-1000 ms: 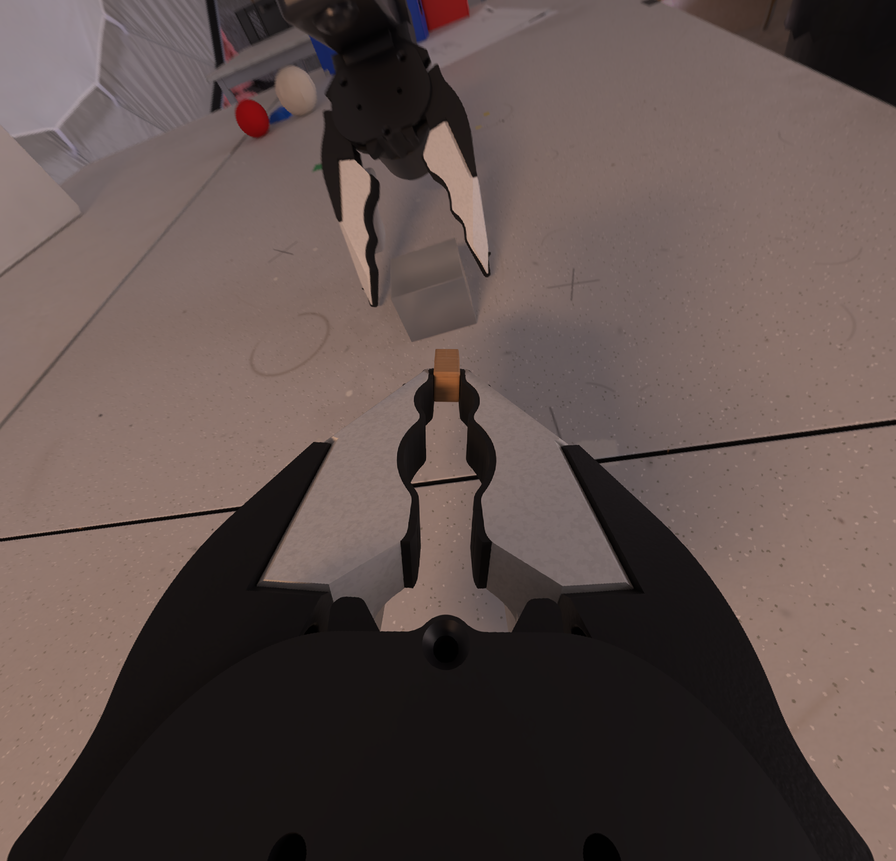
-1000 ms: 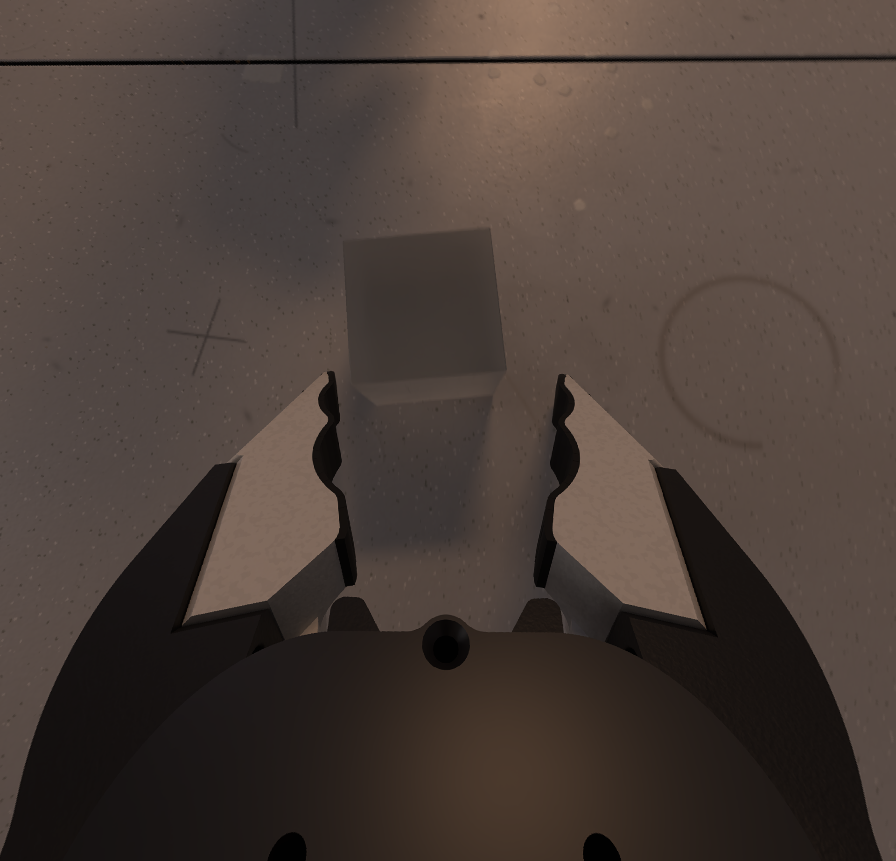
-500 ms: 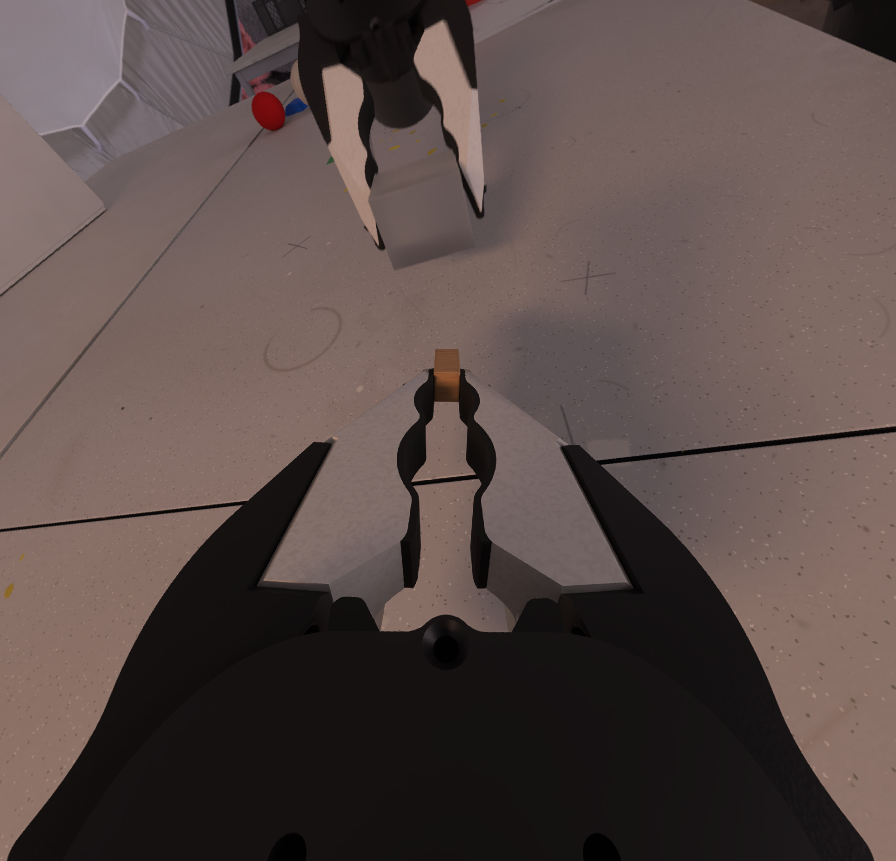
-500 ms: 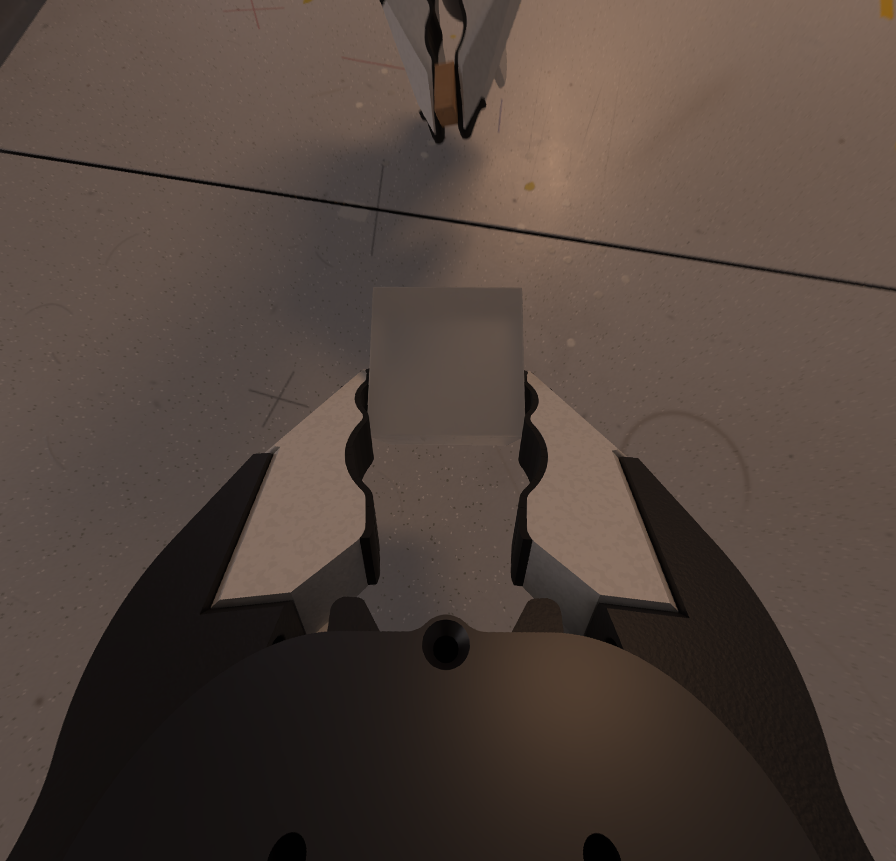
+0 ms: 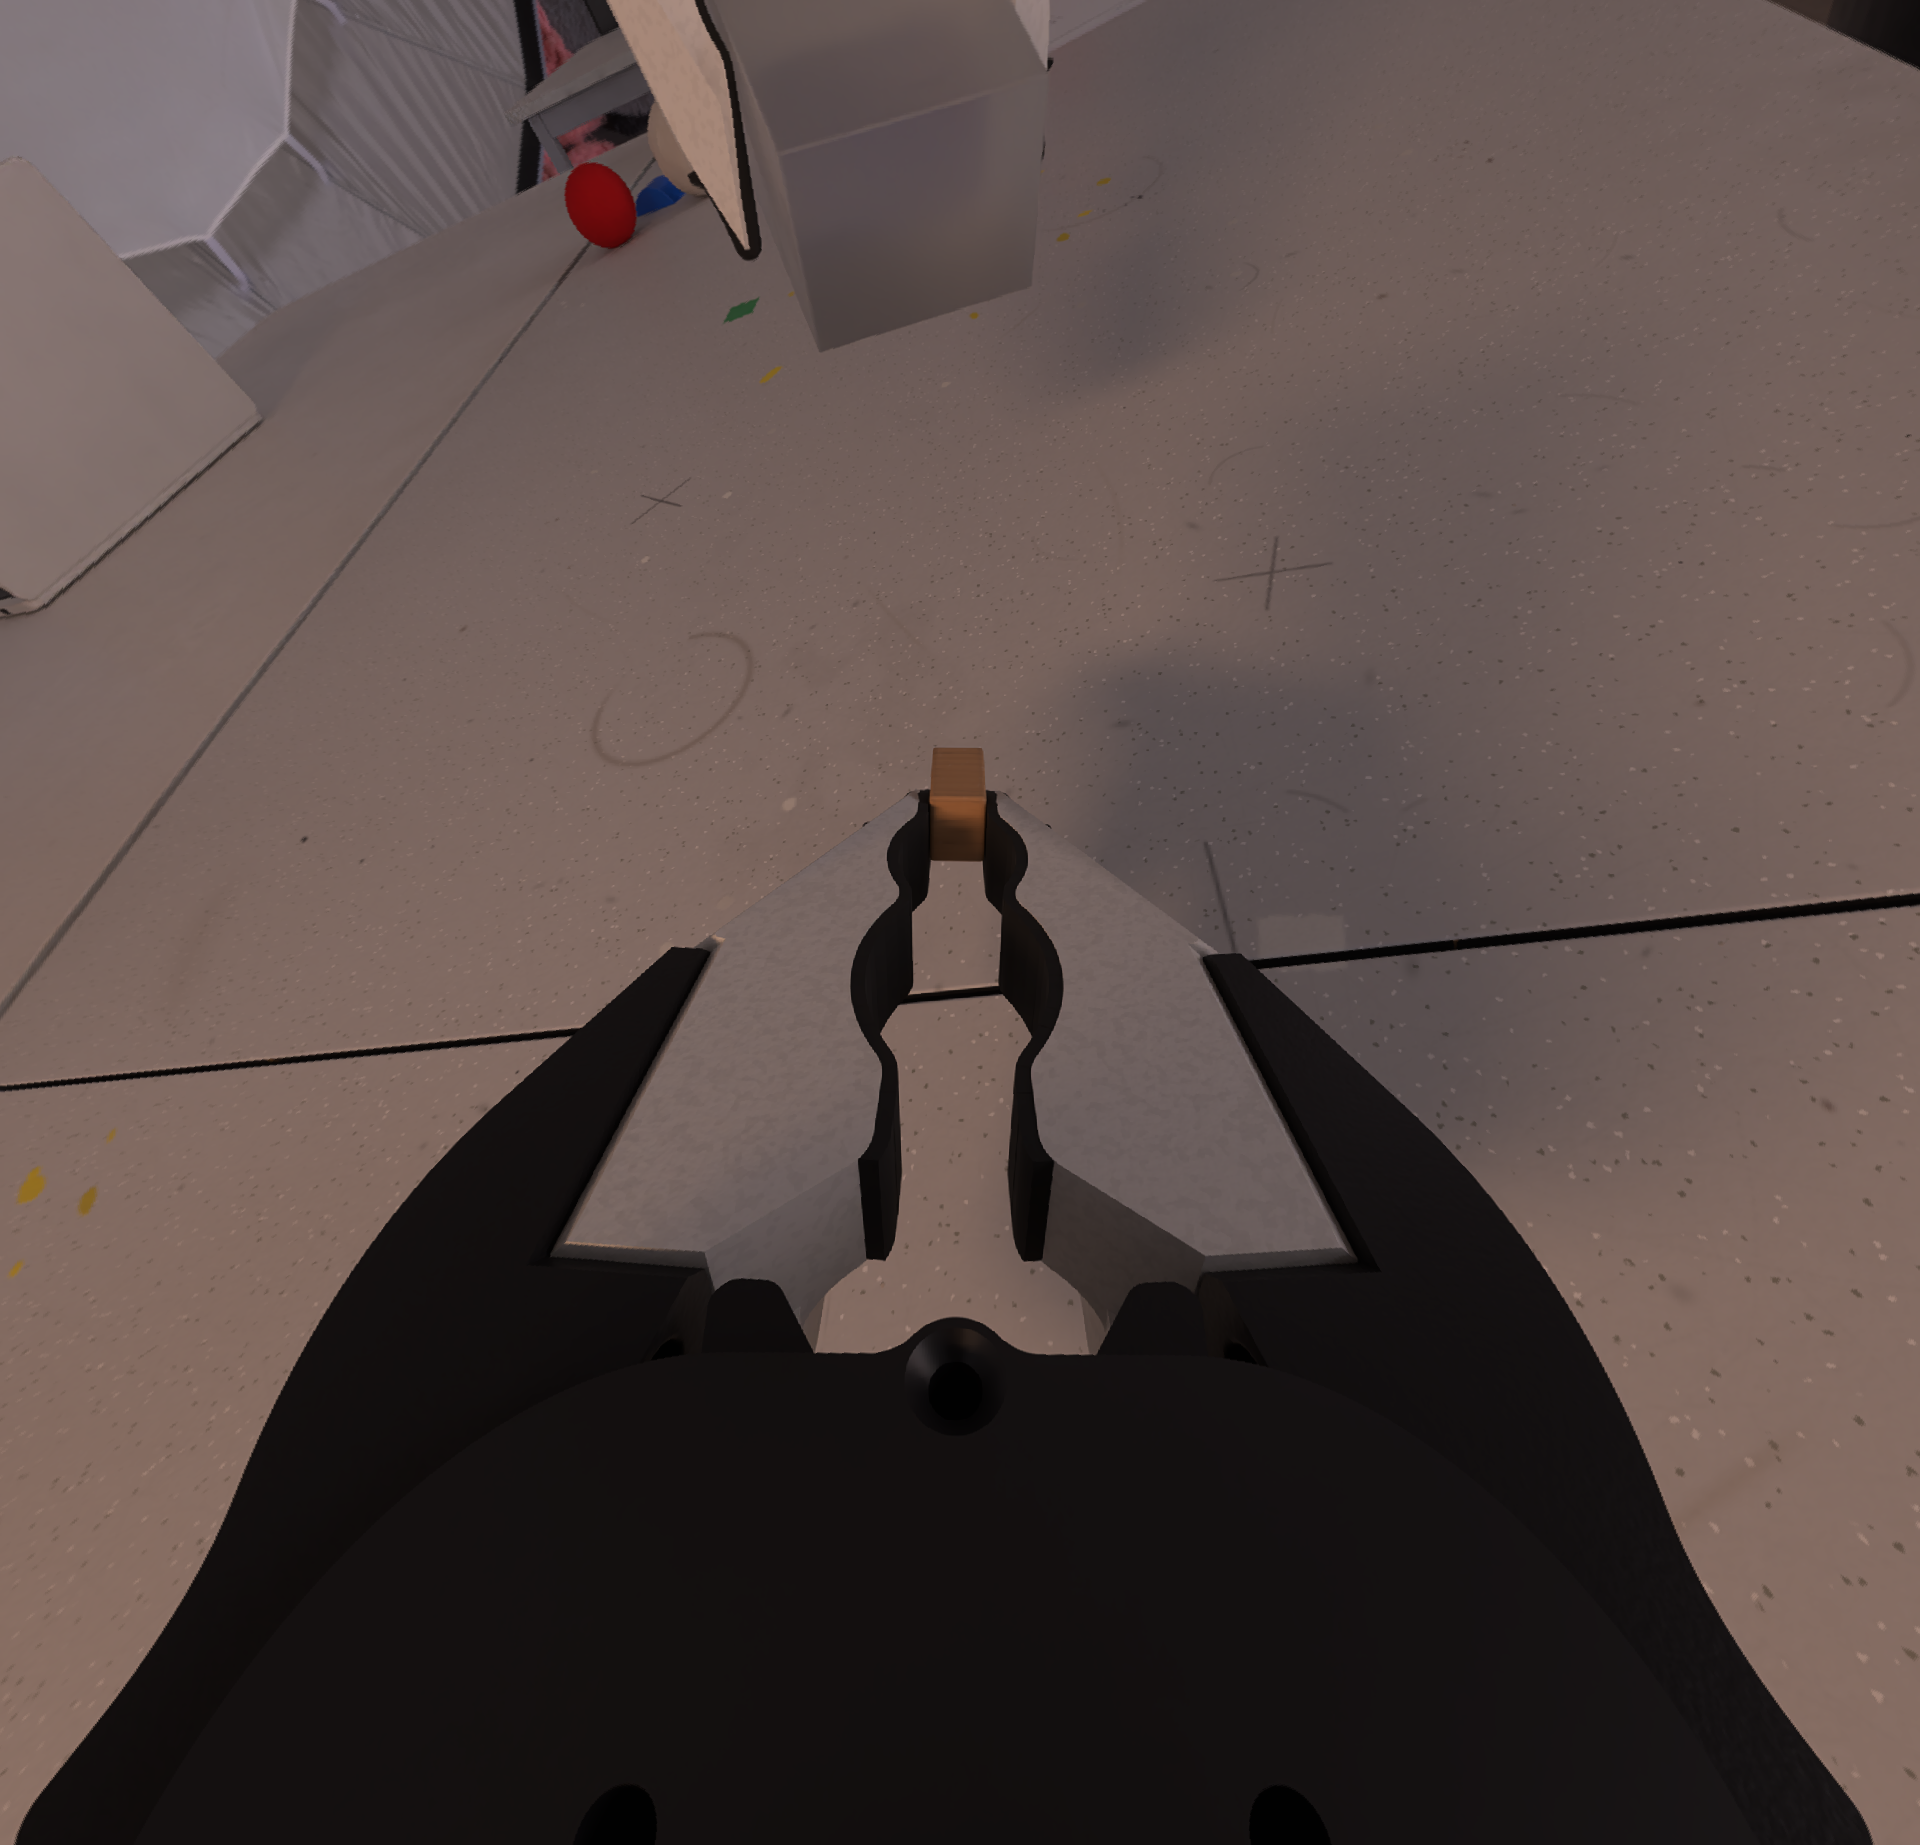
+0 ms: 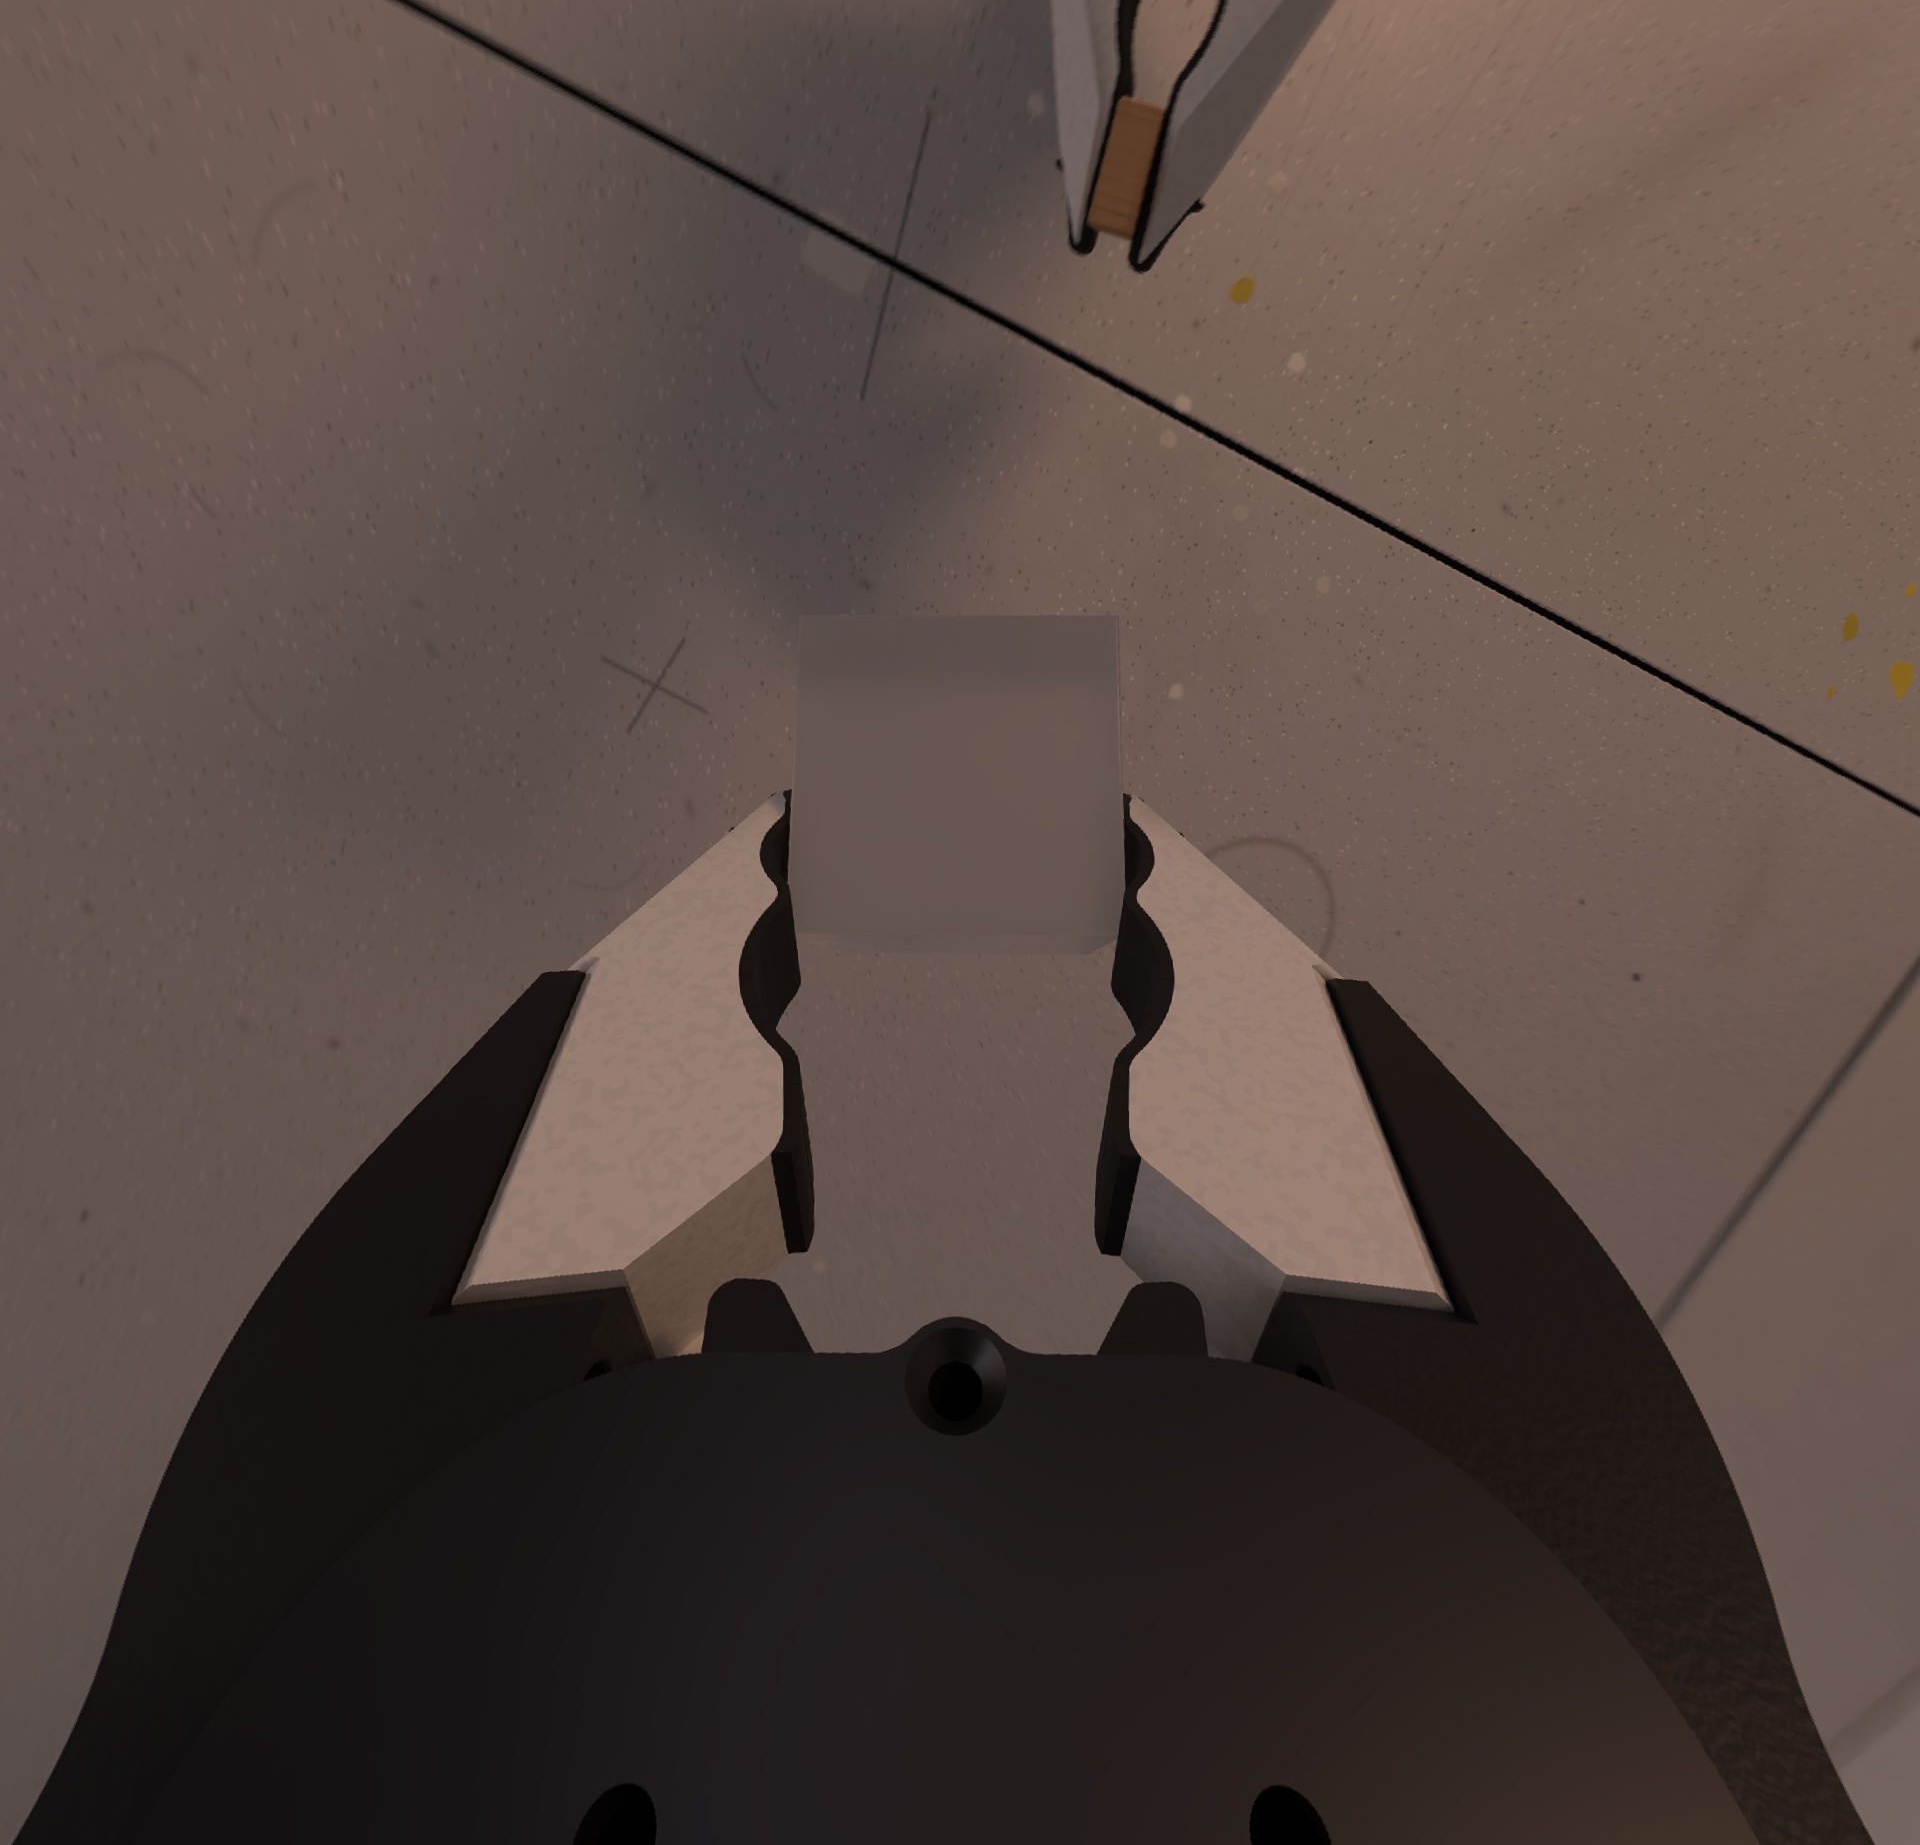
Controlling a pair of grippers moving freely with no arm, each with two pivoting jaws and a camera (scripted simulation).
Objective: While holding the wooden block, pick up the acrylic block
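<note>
My left gripper (image 5: 957, 808) is shut on a small wooden block (image 5: 956, 803), held at its fingertips above the grey table (image 5: 1455, 341). My right gripper (image 6: 956, 819) is shut on a frosted clear acrylic block (image 6: 956, 777), which sticks out past its fingertips and is lifted well off the table. In the left wrist view the acrylic block (image 5: 904, 133) hangs high at the top, between the right gripper's fingers (image 5: 686, 81). In the right wrist view the left gripper (image 6: 1117, 237) shows at the top with the wooden block (image 6: 1127, 169) in it.
A red ball (image 5: 600, 203) and a pale ball lie at the table's far left edge, near a white board (image 5: 94, 393) and a shelf. Black seams (image 5: 1558, 931) cross the table, which bears pencilled crosses and circles (image 5: 670, 699).
My right gripper closed on the acrylic block and lifted it off the table, rising and coming closer to the left gripper. My left gripper kept still with the wooden block.
</note>
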